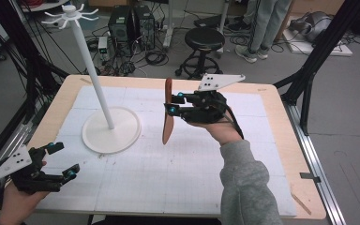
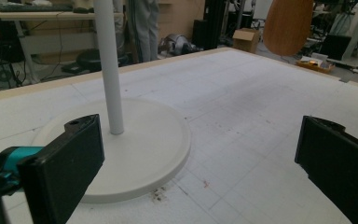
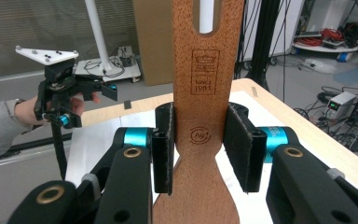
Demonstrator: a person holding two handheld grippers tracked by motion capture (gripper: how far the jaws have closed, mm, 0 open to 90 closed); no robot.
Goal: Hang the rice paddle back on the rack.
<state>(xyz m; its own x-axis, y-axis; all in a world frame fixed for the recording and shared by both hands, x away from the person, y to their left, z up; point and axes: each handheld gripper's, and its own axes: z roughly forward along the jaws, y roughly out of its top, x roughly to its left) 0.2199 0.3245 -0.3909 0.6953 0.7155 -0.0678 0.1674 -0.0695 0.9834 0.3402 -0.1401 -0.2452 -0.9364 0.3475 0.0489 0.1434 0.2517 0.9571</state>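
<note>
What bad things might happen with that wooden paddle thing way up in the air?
The right tool pinches the wooden board only at its narrow handle, high above the table, so it might slip and drop. Its hanging slot is small, so it may miss a hook, and a bump could tip the tall white stand.

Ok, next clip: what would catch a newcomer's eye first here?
The brown wooden paddle, held upright above the table's middle, clamped by its handle in the right gripper. Next, the tall white stand on its round base, left of the paddle, hooks at its top. The left gripper waits open at the near left corner.
</note>
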